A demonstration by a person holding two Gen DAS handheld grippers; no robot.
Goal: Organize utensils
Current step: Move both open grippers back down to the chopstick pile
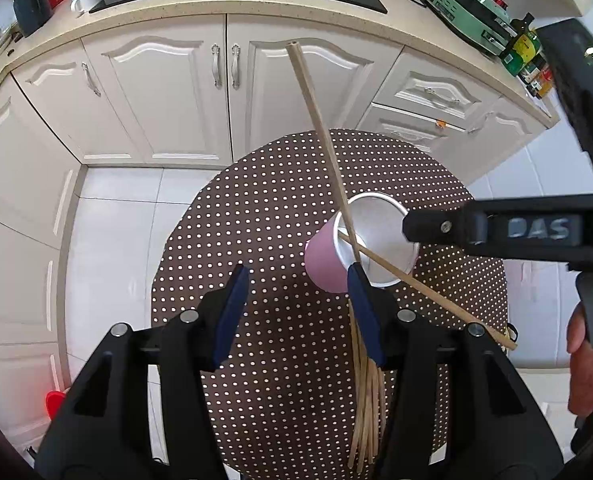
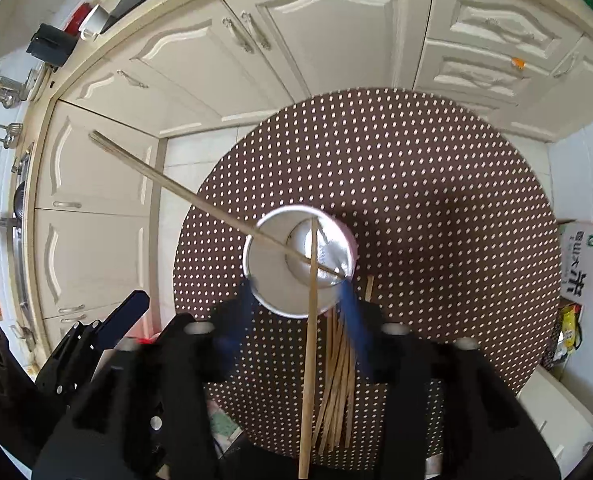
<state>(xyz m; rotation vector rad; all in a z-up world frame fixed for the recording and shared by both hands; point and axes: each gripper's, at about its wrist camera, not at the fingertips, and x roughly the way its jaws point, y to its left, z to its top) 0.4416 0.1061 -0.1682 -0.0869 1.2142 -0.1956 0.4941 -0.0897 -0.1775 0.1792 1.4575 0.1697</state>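
Left wrist view shows your left gripper (image 1: 296, 312) spread wide, holding nothing; two chopsticks (image 1: 316, 120) stand crossed in the pink cup (image 1: 324, 264). Your right gripper (image 2: 300, 320) also gapes empty above the cup (image 2: 264, 264); loose chopsticks (image 2: 336, 380) lie on the dotted table (image 2: 436, 200).

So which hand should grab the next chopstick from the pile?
Probably left. The left gripper is open, with the chopstick pile right by its finger. The right gripper, also open, hovers at the pink cup, and a leaning chopstick crosses between its fingers.
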